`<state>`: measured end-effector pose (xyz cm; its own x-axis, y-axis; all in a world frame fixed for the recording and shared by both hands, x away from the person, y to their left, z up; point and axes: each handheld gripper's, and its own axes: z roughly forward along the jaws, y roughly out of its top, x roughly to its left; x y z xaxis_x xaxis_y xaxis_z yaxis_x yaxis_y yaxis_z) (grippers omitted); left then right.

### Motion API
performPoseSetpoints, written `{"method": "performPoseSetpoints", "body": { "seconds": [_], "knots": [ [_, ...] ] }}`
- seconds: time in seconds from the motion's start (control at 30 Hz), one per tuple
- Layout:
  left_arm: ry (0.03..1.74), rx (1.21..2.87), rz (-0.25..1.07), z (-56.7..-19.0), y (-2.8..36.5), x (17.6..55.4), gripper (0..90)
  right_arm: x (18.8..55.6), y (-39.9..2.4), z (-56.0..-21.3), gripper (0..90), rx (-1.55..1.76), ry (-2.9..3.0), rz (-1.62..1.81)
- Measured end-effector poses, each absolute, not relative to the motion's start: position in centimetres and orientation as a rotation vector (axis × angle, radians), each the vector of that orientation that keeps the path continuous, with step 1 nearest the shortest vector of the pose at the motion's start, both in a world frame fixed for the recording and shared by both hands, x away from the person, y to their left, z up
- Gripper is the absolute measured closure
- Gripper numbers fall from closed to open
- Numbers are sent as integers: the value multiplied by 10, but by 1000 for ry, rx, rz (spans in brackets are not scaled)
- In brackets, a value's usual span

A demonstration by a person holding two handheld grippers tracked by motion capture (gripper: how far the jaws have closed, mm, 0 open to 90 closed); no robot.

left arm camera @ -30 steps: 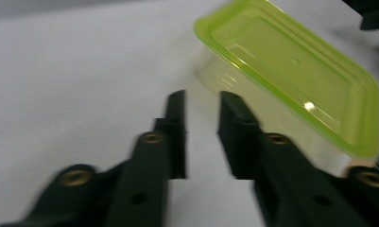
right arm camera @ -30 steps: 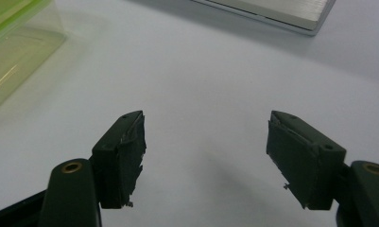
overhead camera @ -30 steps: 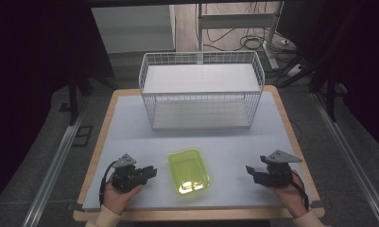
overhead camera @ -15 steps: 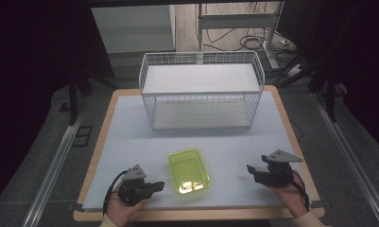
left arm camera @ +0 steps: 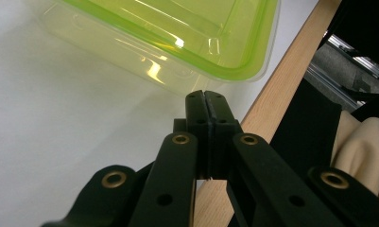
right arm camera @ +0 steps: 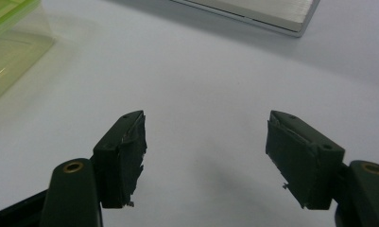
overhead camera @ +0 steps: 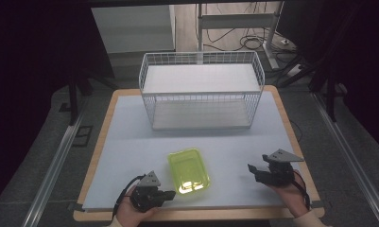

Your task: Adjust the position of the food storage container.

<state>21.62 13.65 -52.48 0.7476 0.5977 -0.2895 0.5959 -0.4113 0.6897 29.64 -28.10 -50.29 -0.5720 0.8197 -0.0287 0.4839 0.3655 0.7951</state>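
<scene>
Overhead, the high view lays out the whole worktop (overhead camera: 130, 142): a white wire basket (overhead camera: 201, 90) at the far side, a yellow-green plastic container (overhead camera: 188, 170) lying open near the front edge, the left gripper (overhead camera: 166, 195) just beside the container's near-left corner, and the right gripper (overhead camera: 252, 169) well apart to the right, each carried in a hand at the bottom of the picture.

The left gripper view supplies what the overhead cannot: the left gripper's (left arm camera: 206, 97) jaws are clenched flat against each other with nothing between them, their tips just short of the container's (left arm camera: 177, 33) rounded corner. Contact cannot be confirmed; a narrow strip of worktop appears between tip and wall. The worktop's wooden edge (left arm camera: 281, 80) runs along the right.

The right gripper view shows the right gripper (right arm camera: 206, 156) released, jaws standing wide over bare worktop (right arm camera: 211, 85), holding and touching nothing. The container's (right arm camera: 7, 47) side enters at the upper left, and a corner of the basket's base (right arm camera: 272, 14) is at the top.

The container is cut off in both gripper views. The left gripper's tips are hard to make out from overhead.
</scene>
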Motion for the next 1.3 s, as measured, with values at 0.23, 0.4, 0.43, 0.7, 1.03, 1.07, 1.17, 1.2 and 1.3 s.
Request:
{"method": "performPoseSetpoints", "body": {
  "seconds": [0.23, 0.4, 0.43, 0.7, 1.03, 1.07, 1.17, 1.2, 1.3],
  "knots": [
    [891, 2116, 13, -524, 130, 223, 898, 296, -281, -503, 300, 1132, 2207, 1075],
    [879, 2132, 11, -525, 124, 227, 898, 296, -281, -502, 300, 1129, 2205, 1078],
    [878, 2132, 8, -525, 122, 228, 898, 296, -281, -502, 301, 1129, 2205, 1079],
    [851, 2158, 1, -528, 106, 230, 898, 296, -281, -502, 301, 1129, 2204, 1078],
    [824, 2170, -9, -530, 81, 234, 897, 296, -282, -501, 300, 1131, 2202, 1080],
    [822, 2171, -15, -530, 78, 234, 897, 296, -282, -501, 300, 1130, 2201, 1081],
    [819, 2171, -14, -530, 70, 236, 897, 296, -282, -501, 301, 1130, 2199, 1082],
    [815, 2177, -14, -530, 68, 237, 897, 296, -282, -501, 300, 1131, 2199, 1083],
    [825, 2165, -13, -530, 61, 239, 897, 296, -282, -500, 300, 1133, 2199, 1084]
  ]
}}
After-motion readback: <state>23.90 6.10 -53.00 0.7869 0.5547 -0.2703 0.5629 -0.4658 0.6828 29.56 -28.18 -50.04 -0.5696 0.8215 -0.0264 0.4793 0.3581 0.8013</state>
